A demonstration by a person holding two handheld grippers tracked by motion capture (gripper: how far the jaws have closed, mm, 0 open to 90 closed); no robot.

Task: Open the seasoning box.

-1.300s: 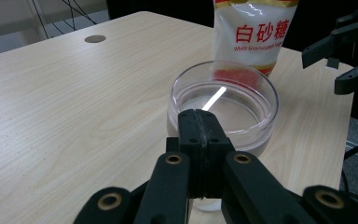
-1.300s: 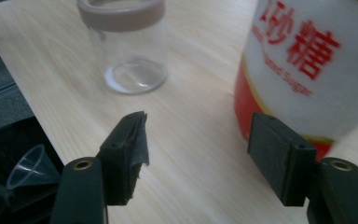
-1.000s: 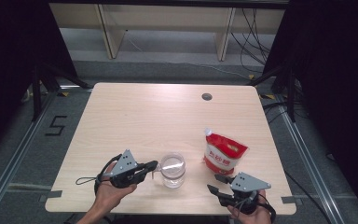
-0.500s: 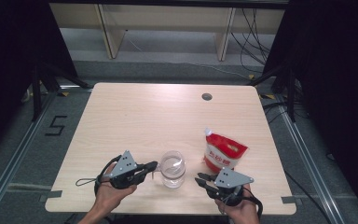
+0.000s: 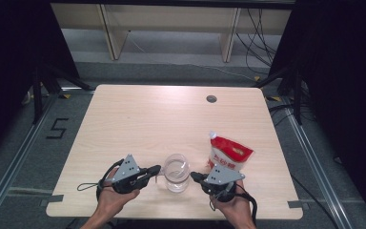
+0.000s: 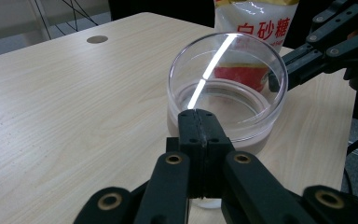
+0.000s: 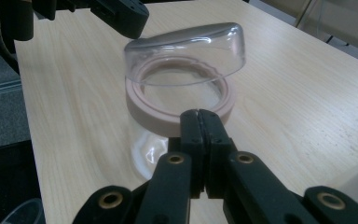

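Near the front edge of the table (image 5: 124, 119), at about six o'clock in the high view, I have the clear jar (image 5: 176, 172) standing upright between my two tools, with the left gripper (image 5: 156, 169) at its nine o'clock and the right gripper (image 5: 193, 176) at its three o'clock. Both sets of jaws are pressed together with nothing between them; the right ones have just been closing, on empty air, and each tip now points at the jar from just beside it. In the right gripper view the jar wears a pinkish collar ring (image 7: 179, 105) under a clear domed lid (image 7: 186, 53) that sits tilted. I judge the jar light, rigid and smooth, so it would slip out of a pinch on the bare curved wall and could tip if nudged from one side alone. Whether it is glass or plastic I cannot tell, so I treat it as breakable. The collar looks like the best place to hold. A red-and-white sugar bag (image 5: 228, 155) stands near its two o'clock.
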